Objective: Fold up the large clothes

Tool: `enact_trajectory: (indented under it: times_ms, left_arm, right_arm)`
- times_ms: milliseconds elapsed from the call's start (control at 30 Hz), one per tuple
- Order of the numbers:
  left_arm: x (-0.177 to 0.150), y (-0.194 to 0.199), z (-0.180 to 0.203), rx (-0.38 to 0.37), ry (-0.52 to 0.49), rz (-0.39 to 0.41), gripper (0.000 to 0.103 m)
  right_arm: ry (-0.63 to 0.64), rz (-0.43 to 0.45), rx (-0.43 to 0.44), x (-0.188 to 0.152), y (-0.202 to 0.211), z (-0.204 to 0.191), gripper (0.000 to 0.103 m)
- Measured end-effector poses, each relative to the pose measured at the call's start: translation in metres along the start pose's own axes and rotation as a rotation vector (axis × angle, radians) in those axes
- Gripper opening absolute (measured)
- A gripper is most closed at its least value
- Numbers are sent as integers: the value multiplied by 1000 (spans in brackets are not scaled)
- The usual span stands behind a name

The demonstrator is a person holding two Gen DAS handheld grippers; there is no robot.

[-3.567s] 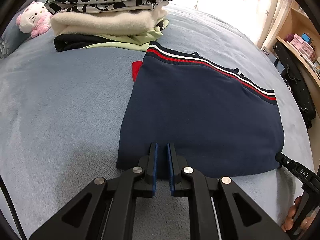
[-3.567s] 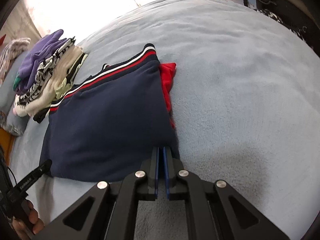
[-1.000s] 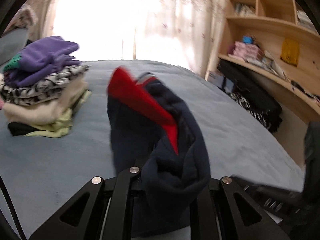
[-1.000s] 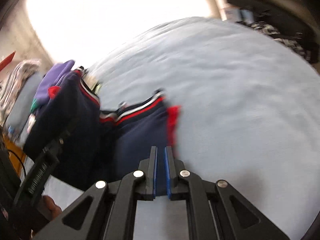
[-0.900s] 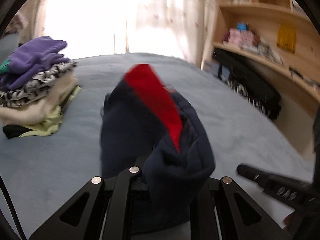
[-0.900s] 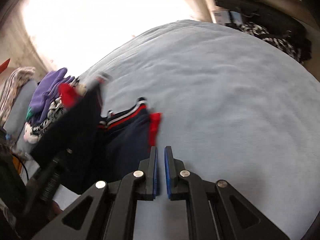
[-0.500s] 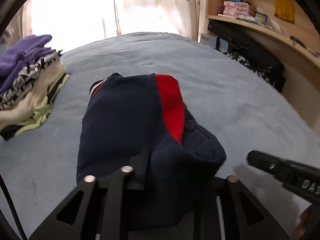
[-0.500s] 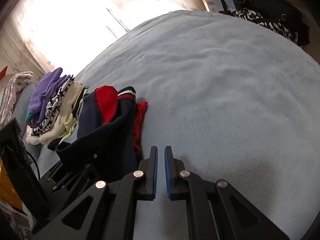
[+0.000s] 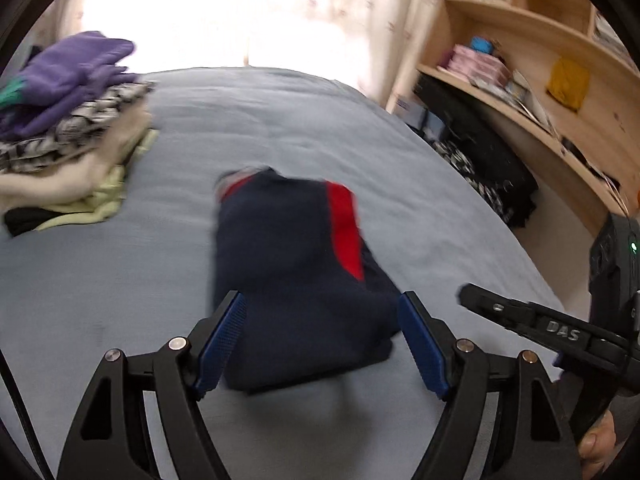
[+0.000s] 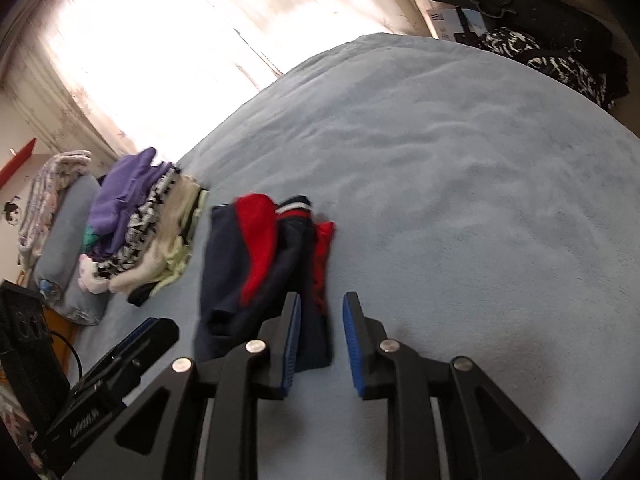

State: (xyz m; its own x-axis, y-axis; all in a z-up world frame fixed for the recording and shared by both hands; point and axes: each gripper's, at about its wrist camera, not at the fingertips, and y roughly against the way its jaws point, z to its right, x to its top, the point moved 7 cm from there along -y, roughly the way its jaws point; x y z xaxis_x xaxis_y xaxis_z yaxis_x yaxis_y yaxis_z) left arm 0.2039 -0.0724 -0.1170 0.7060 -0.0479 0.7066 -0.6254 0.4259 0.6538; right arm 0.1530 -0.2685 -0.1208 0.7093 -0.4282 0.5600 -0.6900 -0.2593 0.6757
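A navy garment with a red panel point(image 9: 296, 276) lies folded over on the blue-grey bed point(image 9: 120, 288). My left gripper point(image 9: 322, 300) is open and empty, its fingers either side of the garment's near end and just above it. In the right wrist view the same garment point(image 10: 264, 268) lies ahead and to the left. My right gripper point(image 10: 320, 304) is open and empty beside the garment's near right corner. The right gripper's arm also shows at the right of the left wrist view point(image 9: 532, 324).
A stack of folded clothes point(image 9: 68, 120) with a purple one on top sits at the bed's far left; it also shows in the right wrist view point(image 10: 144, 224). Wooden shelves point(image 9: 520, 60) and dark bags point(image 9: 488, 168) stand right of the bed. A pillow point(image 10: 64, 248) lies beyond the stack.
The left gripper carried one side of the garment over, folding it in half, then opened and let go. The right gripper, shut half a second ago, has opened too.
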Motion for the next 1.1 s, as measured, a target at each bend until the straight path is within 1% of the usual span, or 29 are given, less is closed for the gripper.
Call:
enact_trajectory:
  times_ms: [33, 133, 167, 200, 233, 333, 433, 633, 733, 900, 1100]
  left_arm:
    - [2, 6, -11, 26, 22, 10, 77]
    - [2, 10, -39, 103, 64, -1, 77]
    - [0, 7, -49, 133, 76, -17, 76]
    - [-2, 5, -56, 154, 84, -37, 72]
    - [-7, 0, -64, 168, 95, -69, 71]
    - [-15, -9, -76, 159, 126, -124, 69]
    - [-19, -14, -77, 153, 125, -137, 69]
    - [-20, -23, -77, 151, 108, -150, 69]
    - [-19, -25, -77, 147, 108, -149, 69]
    - [-19, -29, -81, 141, 113, -154, 69]
    - [-19, -35, -85, 144, 111, -161, 69]
  right_arm:
    - [11, -1, 14, 1, 2, -7, 22]
    - [65, -19, 67, 3, 3, -35, 22]
    - [80, -33, 84, 2, 1, -44, 22]
    - [93, -51, 96, 1, -3, -51, 22]
    - [103, -75, 108, 0, -8, -57, 22]
    - [92, -176, 158, -7, -31, -68, 22]
    - [75, -225, 168, -12, -45, -70, 22]
    - [42, -300, 135, -15, -72, -60, 22]
    - [45, -323, 96, -16, -80, -52, 22]
    - [1, -372, 125, -23, -87, -42, 23]
    - [-57, -453, 216, -28, -100, -38, 26]
